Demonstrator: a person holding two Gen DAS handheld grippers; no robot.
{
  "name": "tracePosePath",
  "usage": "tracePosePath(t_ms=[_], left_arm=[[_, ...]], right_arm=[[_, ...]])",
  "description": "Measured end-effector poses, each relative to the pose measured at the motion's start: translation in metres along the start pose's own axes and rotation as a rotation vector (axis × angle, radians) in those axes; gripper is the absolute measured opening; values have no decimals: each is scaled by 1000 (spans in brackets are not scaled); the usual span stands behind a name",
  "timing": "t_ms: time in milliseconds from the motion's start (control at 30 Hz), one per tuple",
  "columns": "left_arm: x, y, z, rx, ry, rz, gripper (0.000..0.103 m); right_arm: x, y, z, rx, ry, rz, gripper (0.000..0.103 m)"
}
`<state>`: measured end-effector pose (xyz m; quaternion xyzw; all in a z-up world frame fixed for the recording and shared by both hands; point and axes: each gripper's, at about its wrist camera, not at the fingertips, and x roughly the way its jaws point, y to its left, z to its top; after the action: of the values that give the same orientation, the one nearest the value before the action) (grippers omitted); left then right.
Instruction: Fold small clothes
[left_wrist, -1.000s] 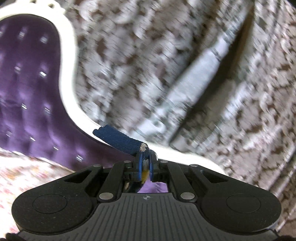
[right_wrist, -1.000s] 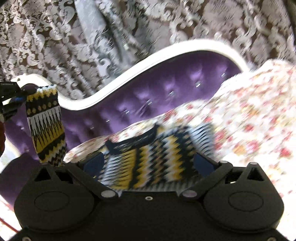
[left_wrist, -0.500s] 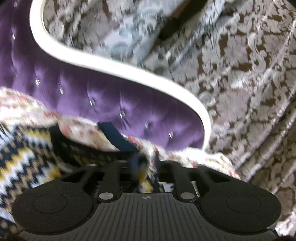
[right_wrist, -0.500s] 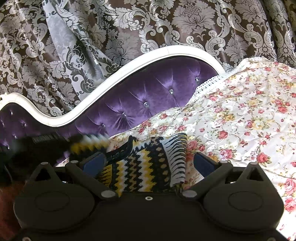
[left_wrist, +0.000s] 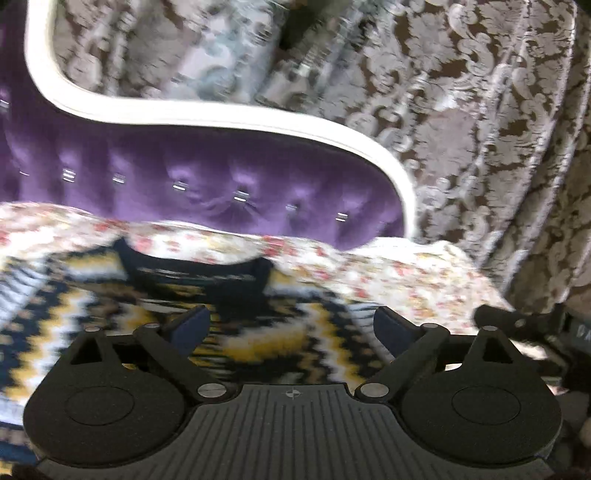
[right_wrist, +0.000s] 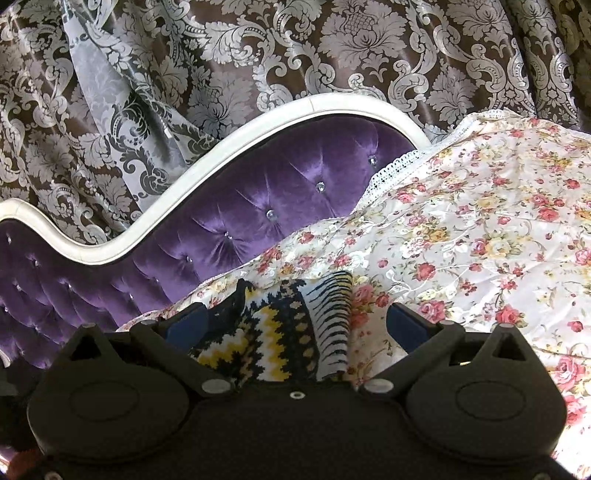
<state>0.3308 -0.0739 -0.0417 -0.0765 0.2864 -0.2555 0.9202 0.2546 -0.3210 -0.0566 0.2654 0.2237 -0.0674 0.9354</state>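
Sweater: I see the zigzag sweater (left_wrist: 258, 332) lying flat on the flowered bedspread (right_wrist: 480, 229), near the edge that meets the purple headboard (right_wrist: 277, 192).
Collar: the dark collar (left_wrist: 195, 269) points to the headboard, so I judge that the long axis of the sweater runs from the headboard toward me.
Left gripper: my left gripper (left_wrist: 291, 325) has just been opening and its jaws now stand wide; the knit lies under and between them, but the pads do not press on it.
Right gripper: my right gripper (right_wrist: 295, 325) also has wide jaws, with nothing pinched; a folded-in side of the sweater (right_wrist: 291, 325) lies in front, between the fingers.
Which way from the jaws: in both views the sweater is straight ahead and below, and both grippers look down on it toward the headboard.
Sides: in the left view the right gripper (left_wrist: 532, 332) shows at the right edge, just past the sweater side.
Nearer hand: I think the left one is over the middle of the body, the right one over the right side.
Next move, my judgement: the coming fold probably goes along the long axis, so the bottom hem, which I cannot see in these views, must come up toward the collar.
Risk: the left view is blurred, so I cannot tell the exact edge of the fold there.
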Motion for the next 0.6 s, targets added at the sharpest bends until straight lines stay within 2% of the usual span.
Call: tracePosePath(t_ms=[133,233,367,500,600], left_arm=[[-11,37,-5,-45,-3,110,96],[-15,68,-13,-85,-5,223,96],[-12,106,-26,-142,24,339,96],[-9,128,-42,-182,35,372,96],[-9,123,-50,-125,13,378,102]], right_arm=[[4,7,-6,-37,19,-2,103],[8,13,-11,-66,37,-5,103],[13,22,-18,-115,54,-9,103],[19,32,-26,-173,78,-6,103],[24,39,-32,-225,85,-4,103]])
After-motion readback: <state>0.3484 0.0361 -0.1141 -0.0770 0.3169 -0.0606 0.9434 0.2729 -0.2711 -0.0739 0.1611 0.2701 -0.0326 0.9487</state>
